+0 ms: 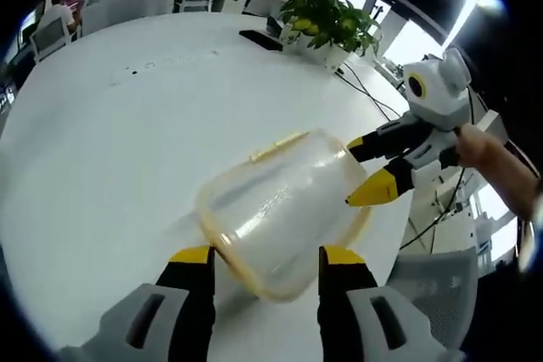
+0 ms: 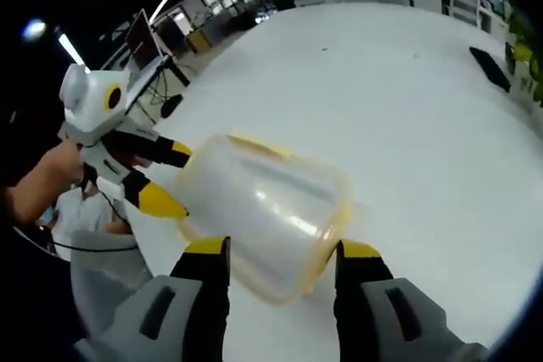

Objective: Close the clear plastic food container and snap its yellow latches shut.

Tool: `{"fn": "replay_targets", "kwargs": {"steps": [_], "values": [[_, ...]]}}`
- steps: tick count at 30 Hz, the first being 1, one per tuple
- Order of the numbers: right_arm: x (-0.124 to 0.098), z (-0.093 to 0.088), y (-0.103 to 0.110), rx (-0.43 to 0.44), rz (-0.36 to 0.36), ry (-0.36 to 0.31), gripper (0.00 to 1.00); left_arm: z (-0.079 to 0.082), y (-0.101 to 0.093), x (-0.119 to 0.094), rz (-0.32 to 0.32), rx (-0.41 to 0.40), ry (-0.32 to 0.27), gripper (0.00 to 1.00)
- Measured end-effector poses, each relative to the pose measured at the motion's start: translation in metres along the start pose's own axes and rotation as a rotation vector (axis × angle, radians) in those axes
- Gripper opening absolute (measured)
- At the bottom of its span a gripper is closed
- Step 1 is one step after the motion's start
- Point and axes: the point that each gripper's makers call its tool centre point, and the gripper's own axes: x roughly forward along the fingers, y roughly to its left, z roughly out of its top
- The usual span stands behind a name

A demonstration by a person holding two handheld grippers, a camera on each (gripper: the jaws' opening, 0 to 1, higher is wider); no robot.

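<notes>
- Clear plastic with a yellow rim: the food container (image 1: 284, 209) sits on the white table (image 1: 110, 142), lid apparently already on, though blur hides how well it is seated.
- Seen along the left gripper (image 1: 265, 262), the container lies straight ahead, its near short end between the 2 yellow-tipped jaws, which stand spread on either side and grip nothing.
- Its long axis runs from the left gripper toward the right one, so each gripper faces 1 short end.
- At the far end in that view, the right gripper (image 1: 373, 171) reaches in with its jaws parted, tips at or just beside the container's edge; contact cannot be judged.
- The right gripper view gives the mirror of this: the right gripper (image 2: 280, 252) straddles its near end (image 2: 263, 214), jaws apart and empty, while the left gripper (image 2: 165, 177) sits at the far end.
- A yellow strip (image 1: 278, 147) on the far long side may be a latch; whether any latch is snapped is too blurred to tell.
- Both grippers look equally near, so I judge each could press the latch at its own end.
- A potted plant (image 1: 327, 19) stands well apart, across the table.
</notes>
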Motion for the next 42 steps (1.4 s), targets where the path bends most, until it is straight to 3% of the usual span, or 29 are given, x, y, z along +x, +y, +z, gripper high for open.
{"fn": "replay_targets", "kwargs": {"steps": [23,42], "values": [[0.016,-0.008,0.045,-0.024,-0.002,0.018,0.46,-0.036,0.017,-0.027,0.017,0.001,0.022,0.42],[0.021,-0.021,0.072,-0.026,0.005,0.027,0.46,-0.062,0.018,-0.045,0.02,-0.01,0.035,0.42]]}}
